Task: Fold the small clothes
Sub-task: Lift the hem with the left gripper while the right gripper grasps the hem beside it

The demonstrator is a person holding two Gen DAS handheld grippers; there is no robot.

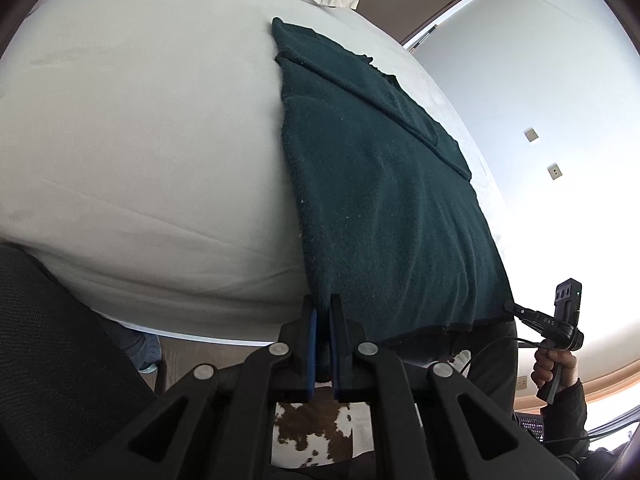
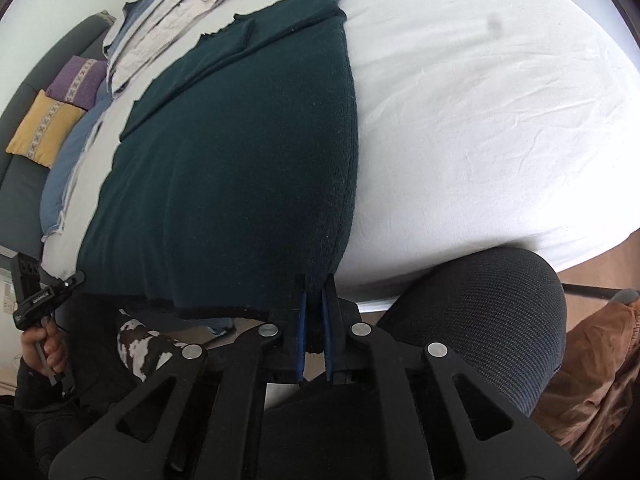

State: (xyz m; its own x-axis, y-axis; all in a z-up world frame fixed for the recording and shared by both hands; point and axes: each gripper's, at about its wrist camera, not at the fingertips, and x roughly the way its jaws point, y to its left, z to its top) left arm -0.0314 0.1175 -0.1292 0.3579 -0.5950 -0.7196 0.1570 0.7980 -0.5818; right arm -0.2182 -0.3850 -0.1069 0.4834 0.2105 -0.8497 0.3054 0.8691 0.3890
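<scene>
A dark green knitted garment [image 1: 380, 184] lies spread on a white bed [image 1: 140, 140], its sleeves folded across the far end and its near hem hanging over the bed's edge. My left gripper [image 1: 323, 312] is shut on the hem's left corner. My right gripper [image 2: 314, 286] is shut on the hem's right corner of the same garment [image 2: 240, 152]. Each gripper also shows in the other's view, the right one at the far hem corner [image 1: 516, 308] and the left one at the opposite corner [image 2: 78, 278].
Folded beige and blue bedding [image 2: 168, 12] is stacked at the head of the bed. Purple and yellow cushions [image 2: 60, 108] lie on a dark sofa. A black mesh chair back [image 2: 480, 320] stands by the bed's edge. A brown cloth [image 2: 592, 380] lies on the floor.
</scene>
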